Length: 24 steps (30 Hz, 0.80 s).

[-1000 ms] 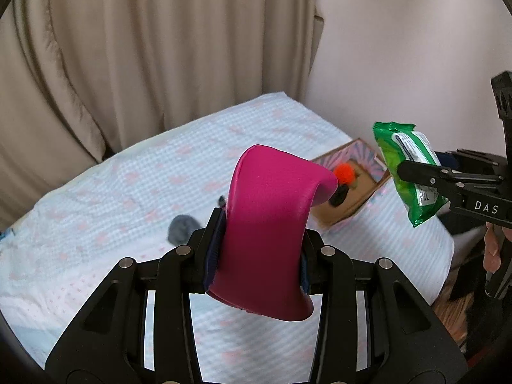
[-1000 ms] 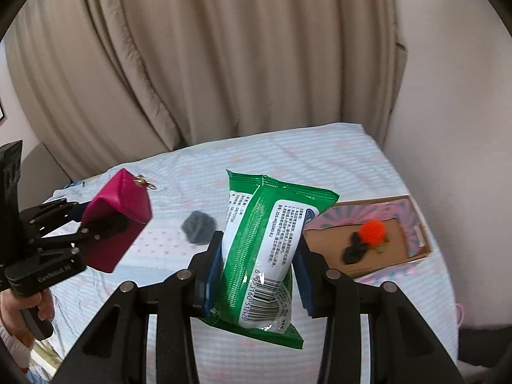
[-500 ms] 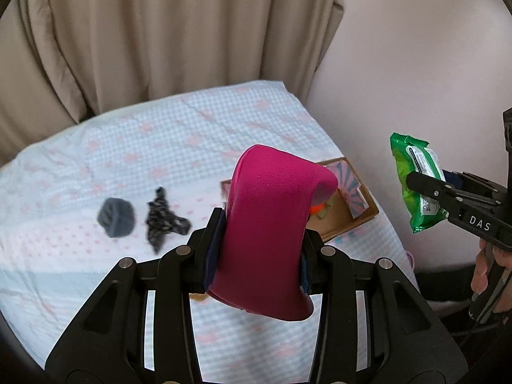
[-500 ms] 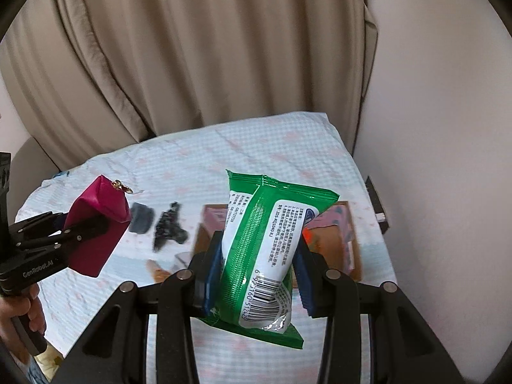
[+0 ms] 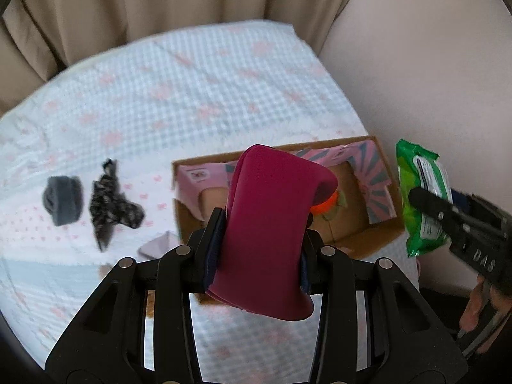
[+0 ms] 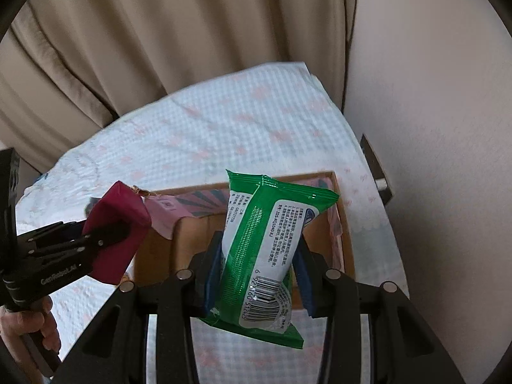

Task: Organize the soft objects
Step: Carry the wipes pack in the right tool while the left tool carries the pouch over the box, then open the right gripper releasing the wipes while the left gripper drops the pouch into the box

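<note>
My left gripper (image 5: 257,243) is shut on a magenta pouch (image 5: 272,220) and holds it above the near left part of an open cardboard box (image 5: 204,161) on the bed. My right gripper (image 6: 259,268) is shut on a green wet-wipes pack (image 6: 272,249), held above the box (image 6: 347,243). The pouch also shows in the right wrist view (image 6: 116,228), the pack in the left wrist view (image 5: 422,192). An orange pompom (image 5: 326,204) lies in the box, partly hidden by the pouch. A grey rolled sock (image 5: 62,200) and a black patterned cloth (image 5: 110,198) lie on the bed left of the box.
The bed has a pale checked cover (image 5: 192,86). Beige curtains (image 6: 160,48) hang behind it and a wall (image 6: 432,96) runs along its right side. A small pale purple item (image 5: 156,244) lies by the box's near left corner.
Both grippers have moved closer over the box with their loads, which now fills the middle of both views. The sock and black cloth have shifted left in the left wrist view.
</note>
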Motion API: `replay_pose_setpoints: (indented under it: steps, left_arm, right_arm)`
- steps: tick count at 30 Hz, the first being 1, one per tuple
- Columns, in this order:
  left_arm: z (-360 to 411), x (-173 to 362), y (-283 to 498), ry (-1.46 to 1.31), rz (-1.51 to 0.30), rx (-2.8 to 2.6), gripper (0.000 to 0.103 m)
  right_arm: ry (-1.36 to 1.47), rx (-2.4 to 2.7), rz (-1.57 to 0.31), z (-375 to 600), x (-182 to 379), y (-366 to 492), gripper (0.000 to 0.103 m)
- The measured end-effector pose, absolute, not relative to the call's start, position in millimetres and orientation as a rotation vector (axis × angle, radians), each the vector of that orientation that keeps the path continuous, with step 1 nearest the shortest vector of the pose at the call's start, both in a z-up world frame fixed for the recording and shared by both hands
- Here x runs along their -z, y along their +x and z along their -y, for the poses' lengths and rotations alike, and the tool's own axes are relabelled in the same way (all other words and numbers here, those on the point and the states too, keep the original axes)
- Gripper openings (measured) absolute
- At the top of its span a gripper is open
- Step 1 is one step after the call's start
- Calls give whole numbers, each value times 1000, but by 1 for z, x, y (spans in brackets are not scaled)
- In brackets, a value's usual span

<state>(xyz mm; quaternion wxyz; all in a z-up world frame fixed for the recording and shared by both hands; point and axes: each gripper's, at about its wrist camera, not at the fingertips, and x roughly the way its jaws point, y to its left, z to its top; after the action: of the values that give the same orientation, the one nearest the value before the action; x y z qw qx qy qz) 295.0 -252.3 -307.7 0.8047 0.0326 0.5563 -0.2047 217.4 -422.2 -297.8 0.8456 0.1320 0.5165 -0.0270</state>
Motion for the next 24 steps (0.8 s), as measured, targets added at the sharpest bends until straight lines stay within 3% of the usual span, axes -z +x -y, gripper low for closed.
replay_pose_setpoints:
  steps: [8, 15, 16, 17, 18, 19, 21, 24]
  left_arm:
    - [277, 383, 329, 70, -1344, 404, 36]
    - [285, 405, 334, 108, -1383, 414, 37]
    - [285, 403, 335, 107, -1373, 407, 42]
    - [284, 400, 335, 111, -1355, 402, 54]
    - [284, 395, 336, 117, -1337, 398, 67]
    - [284, 390, 337, 124, -1321, 387, 98]
    - [283, 380, 338, 130, -1275, 373, 103]
    - [279, 372, 337, 128, -1271, 376, 103]
  right_arm:
    - [318, 79, -1208, 418, 362, 237, 38]
    - [343, 105, -1208, 420, 384, 231, 38]
    - [344, 104, -1202, 419, 385, 230, 39]
    - [342, 99, -1194, 419, 385, 229, 40]
    - [341, 90, -1183, 418, 386, 228, 45]
    - [341, 79, -1179, 418, 387, 226, 67]
    - [338, 70, -1174, 416, 390, 226, 103]
    - [326, 62, -1165, 414, 390, 220, 103]
